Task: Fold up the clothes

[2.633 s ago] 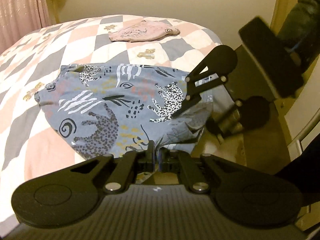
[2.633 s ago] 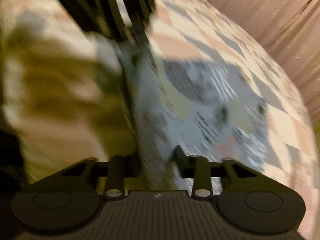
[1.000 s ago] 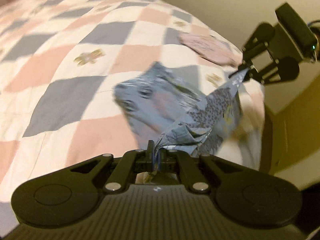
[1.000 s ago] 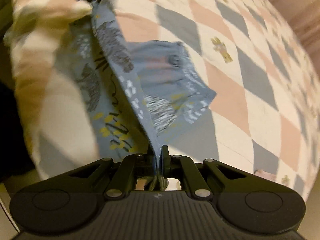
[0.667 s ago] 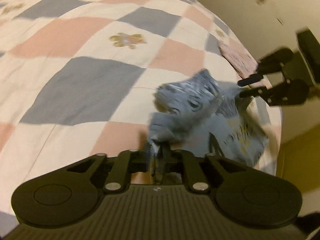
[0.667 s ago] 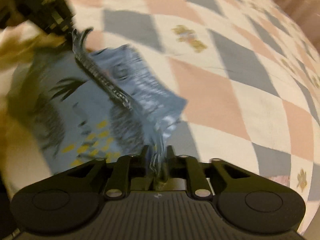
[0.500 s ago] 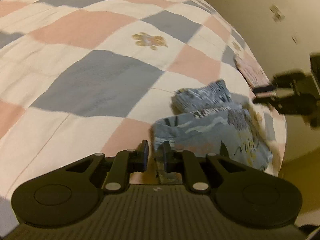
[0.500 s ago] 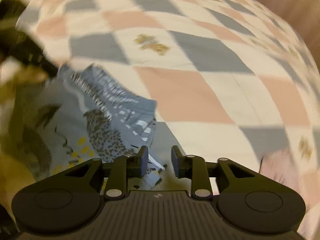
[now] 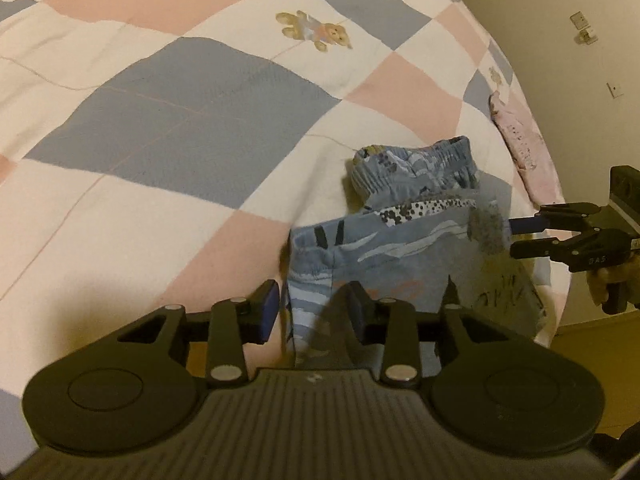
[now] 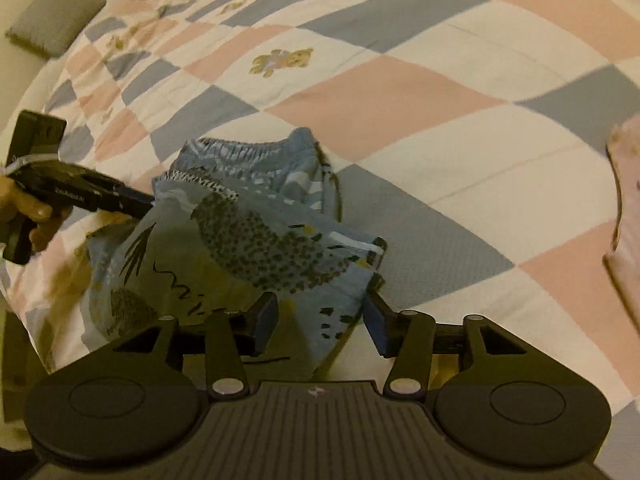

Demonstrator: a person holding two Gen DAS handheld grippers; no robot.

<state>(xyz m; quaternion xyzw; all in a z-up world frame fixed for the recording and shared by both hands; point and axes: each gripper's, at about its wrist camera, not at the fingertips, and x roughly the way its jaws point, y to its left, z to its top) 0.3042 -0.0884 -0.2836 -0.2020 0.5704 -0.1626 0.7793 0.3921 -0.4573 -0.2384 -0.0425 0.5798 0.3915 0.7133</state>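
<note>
The left tongs (image 9: 310, 308) stood apart, and the near left corner of the blue patterned shorts (image 9: 400, 248) lay between their two fingers without being gripped. The right tongs (image 10: 320, 320) were apart too, with the near right corner of the shorts (image 10: 240, 240) lying loose in the gap. In the left view the right tongs (image 9: 532, 234) showed at the far right, their tips just beside the edge of the cloth.

The shorts lay on the bed (image 9: 160, 120), directly in front of both tongs and near the edge of the mattress. They looked doubled over: the elastic waistband (image 10: 248, 146) was on the far side, and a printed layer covered the part nearer the tongs. A pink garment (image 9: 520, 144) rested well apart, beyond the shorts and to the right of the left tongs.

I judged that one fold was just laid down and the cloth let go, so the task was probably in its middle. The upper layer was not even, and its far edge sat crooked against the waistband. The next move would call for choosing new grip points, likely on one side edge, closing both tongs on all layers together, and carrying that side across without dragging the lower layer. Being so close to the bed edge, the cloth could slip off if pulled toward the tongs.
</note>
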